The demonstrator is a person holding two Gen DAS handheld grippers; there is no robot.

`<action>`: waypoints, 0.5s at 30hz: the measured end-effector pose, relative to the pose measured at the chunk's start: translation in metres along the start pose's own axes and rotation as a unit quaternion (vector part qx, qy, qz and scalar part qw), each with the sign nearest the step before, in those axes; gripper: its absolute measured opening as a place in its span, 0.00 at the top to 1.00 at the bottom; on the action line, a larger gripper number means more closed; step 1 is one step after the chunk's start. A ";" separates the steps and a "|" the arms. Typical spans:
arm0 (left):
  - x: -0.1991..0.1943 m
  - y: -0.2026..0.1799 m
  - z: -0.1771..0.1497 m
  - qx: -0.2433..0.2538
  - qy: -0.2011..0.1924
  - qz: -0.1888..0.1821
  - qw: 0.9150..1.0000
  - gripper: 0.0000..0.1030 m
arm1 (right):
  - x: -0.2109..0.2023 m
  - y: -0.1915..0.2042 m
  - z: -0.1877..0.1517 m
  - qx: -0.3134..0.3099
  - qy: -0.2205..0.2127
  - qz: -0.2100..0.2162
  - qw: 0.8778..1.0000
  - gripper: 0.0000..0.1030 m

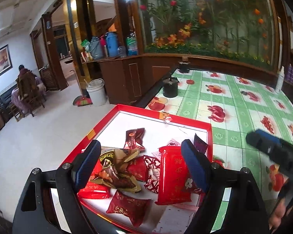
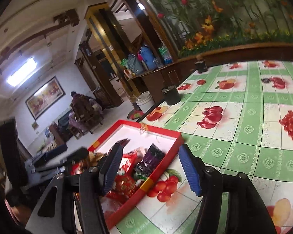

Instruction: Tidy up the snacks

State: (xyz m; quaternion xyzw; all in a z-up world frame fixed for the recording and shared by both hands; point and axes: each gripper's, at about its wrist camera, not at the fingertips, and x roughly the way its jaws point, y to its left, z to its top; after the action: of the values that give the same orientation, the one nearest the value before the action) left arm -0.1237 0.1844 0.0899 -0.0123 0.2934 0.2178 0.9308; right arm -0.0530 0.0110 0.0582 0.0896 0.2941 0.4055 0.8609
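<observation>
Snacks (image 1: 130,167) in red and brown wrappers heaped in a shallow red box (image 1: 185,121) at the worktop (image 1: 234,105) edge, left gripper (image 1: 140,165) fingers spread wide and empty over the heap, right gripper (image 2: 150,167) fingers wide apart, holding nothing, straddling the box's rim, black pot (image 1: 170,87) well behind.

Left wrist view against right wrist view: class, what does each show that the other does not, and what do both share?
Only the left wrist view shows the whole snack pile, including the large red packet and the white bottle at the table's far edge. Only the right wrist view shows the lit ceiling lamp and the cherry print beside the box. Both show the red box, the black pot and open tongs.
</observation>
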 end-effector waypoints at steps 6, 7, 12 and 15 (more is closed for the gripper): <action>-0.002 0.007 -0.004 -0.010 0.000 0.005 1.000 0.18 | 0.002 0.020 -0.011 -0.053 0.015 -0.004 0.998 0.38; -0.001 0.007 -0.004 -0.011 0.002 0.005 1.000 0.18 | 0.003 0.023 -0.013 -0.060 0.017 -0.005 0.998 0.38; 0.004 0.011 -0.005 -0.013 0.011 0.006 1.000 0.18 | 0.007 0.027 -0.017 -0.076 0.020 -0.011 0.997 0.38; 0.005 0.012 -0.006 -0.014 0.012 0.008 1.000 0.18 | 0.008 0.025 -0.017 -0.076 0.020 -0.014 0.997 0.37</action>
State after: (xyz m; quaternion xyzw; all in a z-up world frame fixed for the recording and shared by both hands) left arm -0.1280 0.1962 0.0835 -0.0259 0.3014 0.2294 0.9251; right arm -0.0750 0.0322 0.0513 0.0119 0.2806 0.4164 0.8647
